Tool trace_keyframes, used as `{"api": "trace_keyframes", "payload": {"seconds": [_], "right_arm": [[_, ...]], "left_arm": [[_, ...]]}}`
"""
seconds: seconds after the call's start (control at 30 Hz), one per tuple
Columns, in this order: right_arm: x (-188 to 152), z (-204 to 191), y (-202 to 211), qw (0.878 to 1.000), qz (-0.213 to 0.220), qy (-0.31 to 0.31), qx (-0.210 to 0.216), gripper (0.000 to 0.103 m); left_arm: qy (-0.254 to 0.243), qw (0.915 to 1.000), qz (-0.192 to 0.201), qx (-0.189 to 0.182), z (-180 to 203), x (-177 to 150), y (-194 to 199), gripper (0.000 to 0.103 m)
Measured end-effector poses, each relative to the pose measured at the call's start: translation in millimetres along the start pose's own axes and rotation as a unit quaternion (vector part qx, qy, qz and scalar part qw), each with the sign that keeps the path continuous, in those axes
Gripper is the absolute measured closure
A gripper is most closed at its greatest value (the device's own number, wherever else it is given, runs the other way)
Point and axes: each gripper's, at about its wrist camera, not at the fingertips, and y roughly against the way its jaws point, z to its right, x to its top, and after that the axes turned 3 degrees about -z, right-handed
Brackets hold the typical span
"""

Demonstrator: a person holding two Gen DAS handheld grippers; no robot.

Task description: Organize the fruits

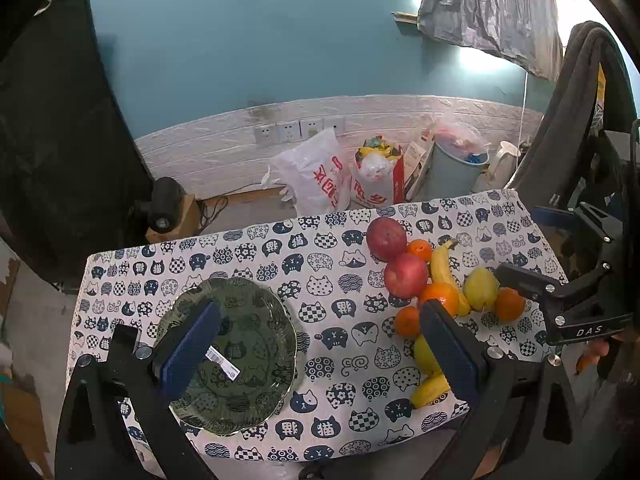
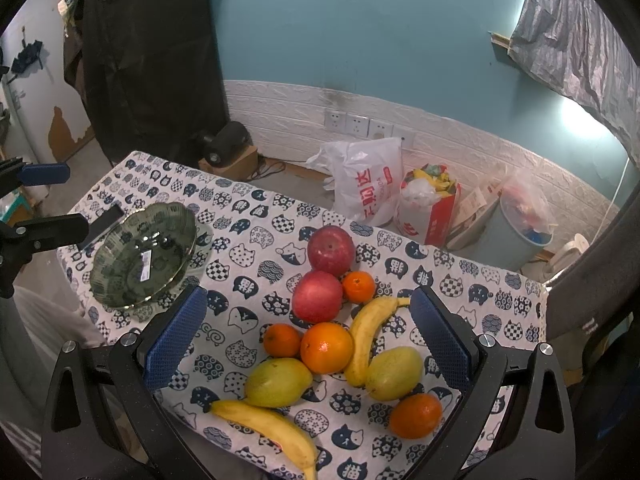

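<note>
Each claw (image 1: pixel 320 344) was matte black, with two broad fingers (image 2: pixel 176 336) faced in blue, diamond-textured pads. Round silver screws sat at the finger bases. White lettering reading "DAS" marked the right claw (image 1: pixel 520 284) body, and bare fingertips of the right hand (image 1: pixel 600 350) showed beside it.

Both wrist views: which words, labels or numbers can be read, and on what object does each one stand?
"DAS": white letters on the black right tongs, on the body.
"购达": red characters on the white plastic bag.
Red carton: white characters, cut off, not readable.
White barcode sticker in the green glass bowl: too small.
</note>
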Motion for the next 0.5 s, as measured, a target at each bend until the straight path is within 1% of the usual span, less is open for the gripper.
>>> {"api": "trace_keyframes", "payload": {"seconds": [0.5], "right_arm": [[0.3,0.6,-0.2,1.000,-0.002,-0.001,0.000,0.003]], "left_arm": [[0.000,1.0000,-0.001,0.000,0.6,0.1,0.2,0.002]]}}
